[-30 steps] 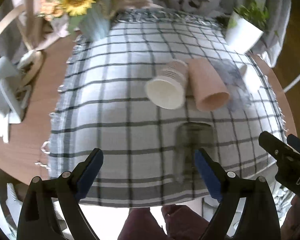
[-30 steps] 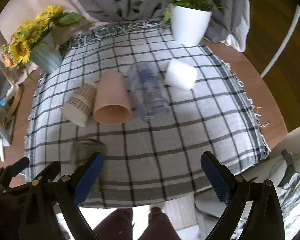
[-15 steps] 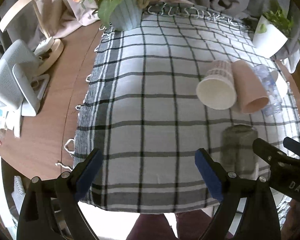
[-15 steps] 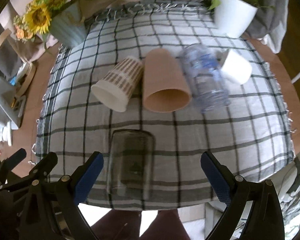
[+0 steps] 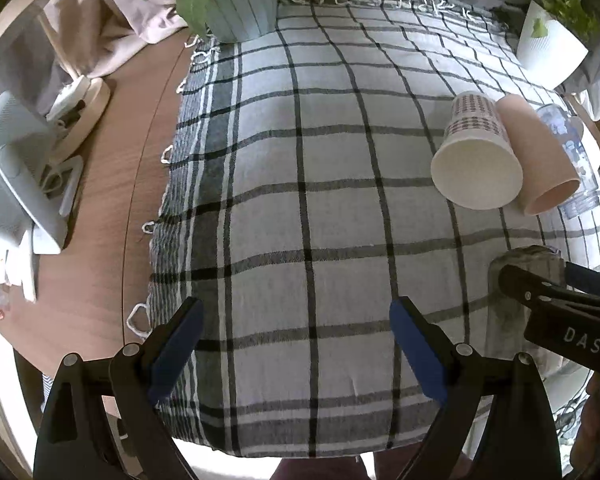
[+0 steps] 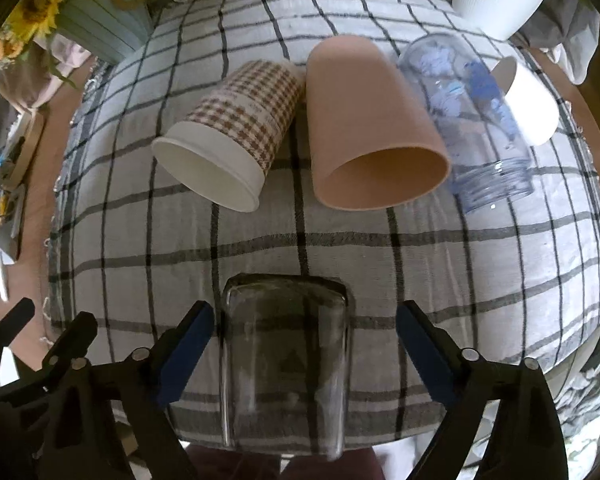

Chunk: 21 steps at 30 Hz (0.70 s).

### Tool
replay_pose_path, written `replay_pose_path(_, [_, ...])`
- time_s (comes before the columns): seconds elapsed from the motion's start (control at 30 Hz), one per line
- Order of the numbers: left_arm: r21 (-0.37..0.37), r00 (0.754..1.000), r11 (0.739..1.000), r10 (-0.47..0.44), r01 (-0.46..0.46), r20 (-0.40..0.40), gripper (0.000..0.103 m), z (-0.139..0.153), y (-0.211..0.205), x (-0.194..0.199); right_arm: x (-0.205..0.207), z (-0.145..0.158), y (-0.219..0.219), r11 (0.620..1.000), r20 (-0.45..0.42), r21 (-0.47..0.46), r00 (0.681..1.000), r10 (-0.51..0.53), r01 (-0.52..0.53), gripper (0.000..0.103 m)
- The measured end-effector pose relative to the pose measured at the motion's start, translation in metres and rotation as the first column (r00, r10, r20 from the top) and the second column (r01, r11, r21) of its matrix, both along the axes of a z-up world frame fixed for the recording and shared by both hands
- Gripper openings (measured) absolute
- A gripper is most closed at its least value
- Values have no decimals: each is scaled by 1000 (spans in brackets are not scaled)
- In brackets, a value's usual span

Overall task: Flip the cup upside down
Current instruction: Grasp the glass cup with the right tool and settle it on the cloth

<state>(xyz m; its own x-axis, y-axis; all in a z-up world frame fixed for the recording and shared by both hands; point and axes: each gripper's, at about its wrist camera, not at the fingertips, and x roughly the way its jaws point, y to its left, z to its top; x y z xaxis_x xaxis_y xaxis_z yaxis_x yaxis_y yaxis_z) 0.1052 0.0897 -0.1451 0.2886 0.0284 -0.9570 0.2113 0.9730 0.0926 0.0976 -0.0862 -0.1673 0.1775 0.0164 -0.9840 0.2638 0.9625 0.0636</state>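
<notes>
Under the left gripper, fingers apart, lies only bare checked cloth; it has swung away from the cups. From the right view, the right gripper, fingers apart, has closed in to straddle the smoky glass cup lying on its side, ready for clamping.

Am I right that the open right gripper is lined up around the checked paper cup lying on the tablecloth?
Not quite: the right wrist view shows the open right gripper lined up around the clear glass, not the checked paper cup, which lies farther back on the tablecloth.
</notes>
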Motion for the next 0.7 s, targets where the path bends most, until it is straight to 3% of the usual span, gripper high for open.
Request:
replay_pose_path(0.2, [-1, 1000, 1000, -16, 15, -15, 94, -7, 1, 6, 5, -7, 0, 1000, -22, 8, 1000, -22, 22, 82])
replay_pose_path(0.33, [-9, 1000, 1000, -18, 18, -19, 94, -8, 2, 9, 7, -7, 2, 999, -20, 33, 1000, -17, 17, 68])
replay_pose_path(0.53, [-22, 1000, 999, -27, 27, 0, 94, -1, 5, 10, 9, 5, 8, 1000, -3, 18, 1000, -10, 10, 68])
replay_pose_path(0.7, [-42, 999, 999, -22, 23, 28, 94, 10, 7, 13, 4, 37, 12, 1000, 85, 1, 996, -6, 6, 68])
